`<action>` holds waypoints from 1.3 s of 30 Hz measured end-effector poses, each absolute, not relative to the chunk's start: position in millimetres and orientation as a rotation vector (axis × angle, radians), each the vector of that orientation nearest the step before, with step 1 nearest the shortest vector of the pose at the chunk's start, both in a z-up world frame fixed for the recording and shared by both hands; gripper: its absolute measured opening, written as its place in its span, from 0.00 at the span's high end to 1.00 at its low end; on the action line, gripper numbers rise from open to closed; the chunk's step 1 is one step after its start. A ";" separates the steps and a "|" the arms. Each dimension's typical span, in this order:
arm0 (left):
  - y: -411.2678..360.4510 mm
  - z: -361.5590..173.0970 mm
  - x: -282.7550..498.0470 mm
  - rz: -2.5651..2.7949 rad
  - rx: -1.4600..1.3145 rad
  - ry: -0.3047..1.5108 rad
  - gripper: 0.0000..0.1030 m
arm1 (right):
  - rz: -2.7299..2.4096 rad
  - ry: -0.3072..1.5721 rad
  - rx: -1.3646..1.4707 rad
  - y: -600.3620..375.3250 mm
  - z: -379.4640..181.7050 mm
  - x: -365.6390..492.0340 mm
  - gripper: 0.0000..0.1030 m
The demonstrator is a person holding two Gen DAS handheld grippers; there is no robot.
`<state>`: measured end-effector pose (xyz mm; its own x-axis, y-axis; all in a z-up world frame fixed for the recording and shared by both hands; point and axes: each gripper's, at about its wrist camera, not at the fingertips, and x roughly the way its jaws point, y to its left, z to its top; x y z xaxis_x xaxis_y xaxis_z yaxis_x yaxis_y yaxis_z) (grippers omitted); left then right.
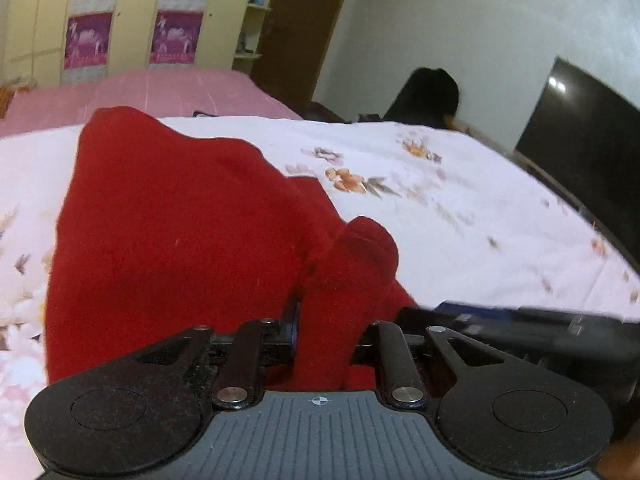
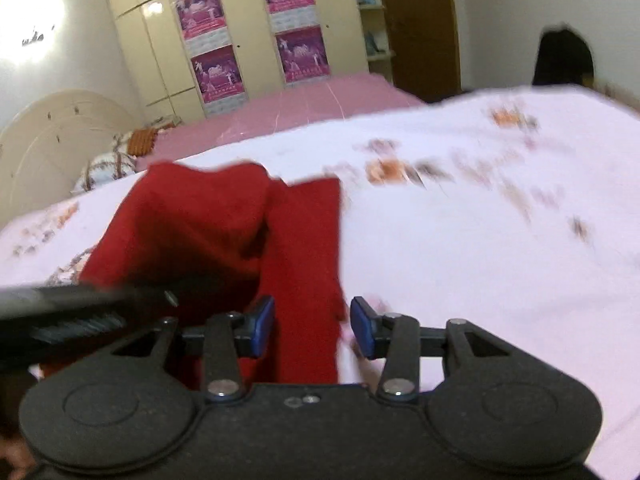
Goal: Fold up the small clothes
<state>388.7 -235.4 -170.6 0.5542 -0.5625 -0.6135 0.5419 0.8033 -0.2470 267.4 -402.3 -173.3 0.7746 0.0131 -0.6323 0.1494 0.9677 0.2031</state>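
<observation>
A red knit garment (image 1: 168, 220) hangs lifted over the white flowered bed sheet (image 1: 460, 208). My left gripper (image 1: 332, 320) is shut on a bunched fold of it, and the cloth hides its right finger. In the right wrist view the same red garment (image 2: 192, 220) drapes down to my right gripper (image 2: 312, 328). A strip of it runs between the blue pads (image 2: 260, 328). The strip lies against the left pad, while bare sheet shows in front of the right pad. Each gripper appears in the other's view as a dark blurred bar: the right gripper (image 1: 520, 320) and the left gripper (image 2: 80, 312).
A second bed with a pink cover (image 1: 160, 88) stands behind, in front of a cream wardrobe (image 2: 248, 40) with purple posters. A dark screen (image 1: 592, 140) leans at the right and a black shape (image 1: 428, 96) sits past the bed's far edge. A cream headboard (image 2: 52, 132) is at the left.
</observation>
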 end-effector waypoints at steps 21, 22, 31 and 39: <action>-133.1 -177.3 412.3 -0.332 -0.126 0.749 0.18 | 0.207 0.777 0.706 -403.8 -193.0 303.7 0.51; -131.6 -180.4 410.4 -0.332 -0.133 0.765 0.18 | 0.208 0.773 0.702 -402.4 -191.5 307.1 0.56; -139.9 -186.2 415.5 -0.342 -0.142 0.776 0.18 | 0.243 0.791 0.662 -391.3 -198.3 328.8 0.75; -154.4 -161.9 425.8 -0.383 -0.154 0.706 0.18 | 0.183 0.569 0.415 -391.6 -132.2 295.0 0.82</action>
